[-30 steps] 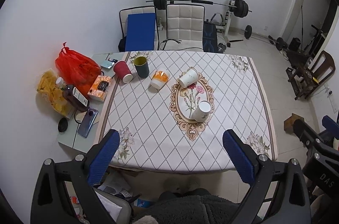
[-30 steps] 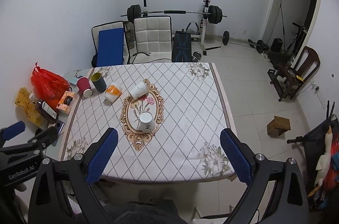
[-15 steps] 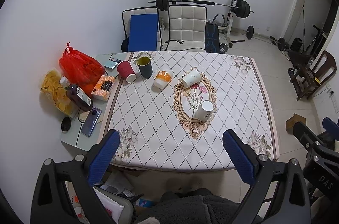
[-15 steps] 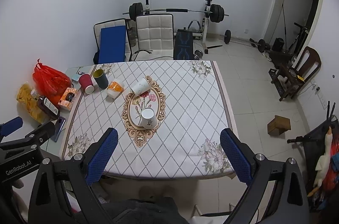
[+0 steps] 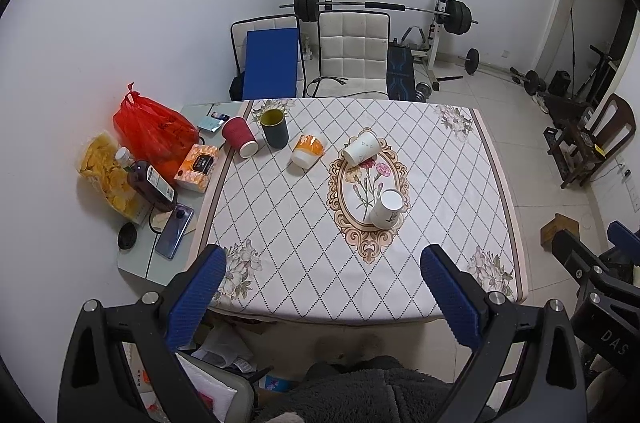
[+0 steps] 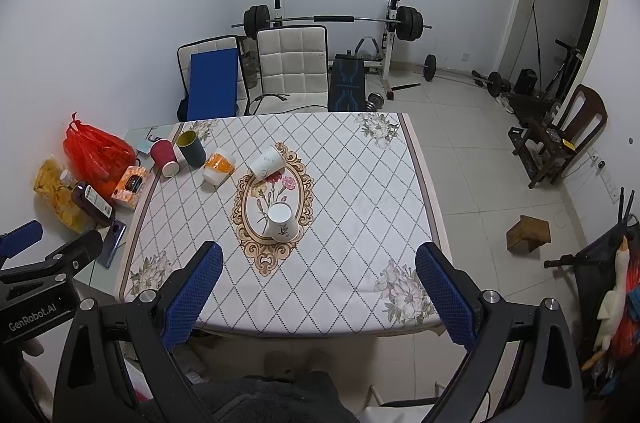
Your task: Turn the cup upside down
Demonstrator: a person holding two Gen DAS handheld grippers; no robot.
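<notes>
A white paper cup (image 5: pixel 387 209) (image 6: pixel 282 221) stands upside down on the oval flower print in the middle of the table. A second white cup (image 5: pixel 361 147) (image 6: pixel 266 162) lies on its side at the oval's far edge. An orange-and-white cup (image 5: pixel 306 151) (image 6: pixel 218 168) and a red cup (image 5: pixel 239 137) (image 6: pixel 165 157) lie on their sides at the far left. A dark green cup (image 5: pixel 274 128) (image 6: pixel 191 148) stands upright between them. My left gripper (image 5: pixel 324 287) and right gripper (image 6: pixel 320 283) are both open and empty, held high above the table's near edge.
The table (image 5: pixel 460 183) has a diamond-pattern cloth. At its left are a red bag (image 5: pixel 152 133), a tissue box (image 5: pixel 199 167), a bottle (image 5: pixel 150 181), snacks and a phone (image 5: pixel 175 231). Chairs (image 5: pixel 352 53) and a barbell rack stand behind. A wooden block (image 6: pixel 527 234) lies on the floor.
Both grippers have risen and drawn back from the table, so the table looks smaller and farther. The cups have not moved.
</notes>
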